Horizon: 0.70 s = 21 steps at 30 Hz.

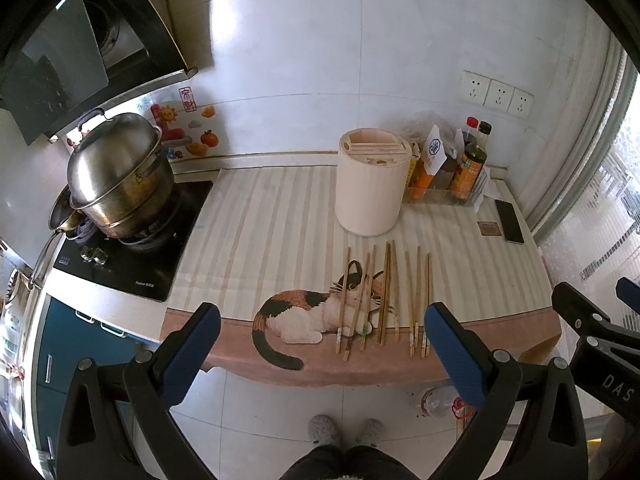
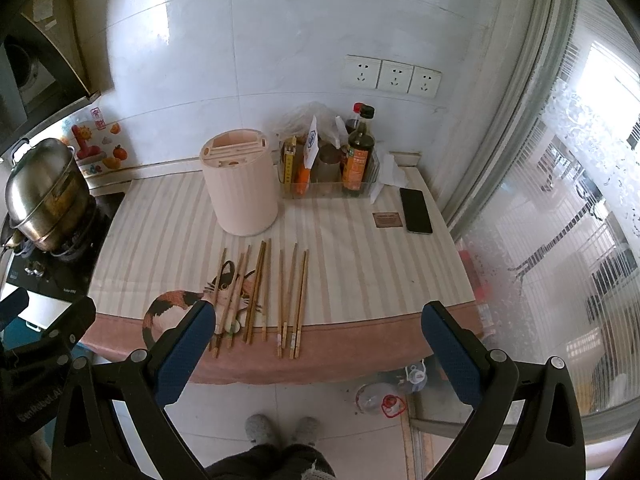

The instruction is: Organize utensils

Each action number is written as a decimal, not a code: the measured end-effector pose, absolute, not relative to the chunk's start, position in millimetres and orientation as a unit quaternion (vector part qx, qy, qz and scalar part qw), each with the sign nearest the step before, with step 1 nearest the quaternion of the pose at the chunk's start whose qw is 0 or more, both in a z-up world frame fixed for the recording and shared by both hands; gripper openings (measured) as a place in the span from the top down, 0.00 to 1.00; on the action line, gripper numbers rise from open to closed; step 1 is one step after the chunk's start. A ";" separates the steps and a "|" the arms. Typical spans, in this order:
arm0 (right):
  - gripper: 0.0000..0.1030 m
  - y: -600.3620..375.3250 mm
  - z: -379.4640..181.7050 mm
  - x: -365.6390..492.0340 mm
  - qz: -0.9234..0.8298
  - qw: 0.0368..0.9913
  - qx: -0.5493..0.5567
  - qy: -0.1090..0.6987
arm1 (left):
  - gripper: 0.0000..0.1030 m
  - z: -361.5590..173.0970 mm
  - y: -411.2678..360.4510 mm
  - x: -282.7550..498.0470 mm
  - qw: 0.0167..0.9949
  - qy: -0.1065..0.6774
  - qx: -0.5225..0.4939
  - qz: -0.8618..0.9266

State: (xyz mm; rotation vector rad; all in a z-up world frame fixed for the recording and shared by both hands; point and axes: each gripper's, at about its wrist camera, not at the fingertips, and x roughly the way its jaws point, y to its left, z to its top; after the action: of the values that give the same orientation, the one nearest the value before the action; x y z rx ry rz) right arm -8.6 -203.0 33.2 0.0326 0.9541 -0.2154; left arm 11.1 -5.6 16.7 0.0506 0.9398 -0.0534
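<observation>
Nearest the cameras, the left gripper point(image 1: 322, 322) and right gripper point(image 2: 318, 320) hover with fingers spread wide, empty, above tiled floor. Beyond, chopsticks point(image 1: 384, 296) lie in a row on the striped cat-print mat point(image 2: 168, 232), long axes pointing toward the cream holder point(image 1: 372, 184) behind them. Only the left view shows the whole stove point(image 1: 132, 256).

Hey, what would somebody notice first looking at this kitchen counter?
Probably the row of wooden chopsticks lying near the front edge of the striped mat, partly over its printed calico cat. Just behind them stands a cream utensil holder. Far left, a steel pot sits on the stove.
</observation>
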 end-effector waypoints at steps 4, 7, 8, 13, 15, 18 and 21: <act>0.00 -206.2 29.3 -3.0 -0.111 0.882 0.025 0.457 | 0.00 11.3 -2.3 25.3 0.896 0.442 0.027 -0.028; 0.00 -201.1 21.2 9.8 -0.114 0.887 0.039 0.446 | 0.00 -0.2 0.4 42.4 0.905 0.423 0.035 -0.024; 0.00 -201.9 15.7 15.3 -0.118 0.887 0.040 0.445 | 0.00 -5.1 3.4 51.8 0.905 0.423 0.034 -0.023; 0.00 -213.6 -30.8 51.2 -0.140 0.869 0.057 0.472 | 0.00 -45.8 12.6 103.2 0.896 0.442 0.030 -0.015; 0.01 -218.4 -57.3 68.3 -0.138 0.858 0.062 0.491 | 0.00 -70.0 11.9 124.0 0.884 0.466 0.042 -0.003; 0.21 -227.6 -99.2 94.6 -0.126 0.837 0.069 0.528 | 0.00 -122.2 10.9 160.3 0.844 0.535 0.030 -0.017; 0.35 -242.6 -148.3 121.6 -0.103 0.802 0.092 0.580 | 0.01 -166.8 9.3 185.5 0.814 0.581 0.011 -0.025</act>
State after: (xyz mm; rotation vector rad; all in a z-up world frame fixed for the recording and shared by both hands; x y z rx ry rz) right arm 121.6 -242.6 -148.3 0.1980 1.2439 -0.2203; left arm 185.5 9.3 -166.8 0.0227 1.2394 -0.0533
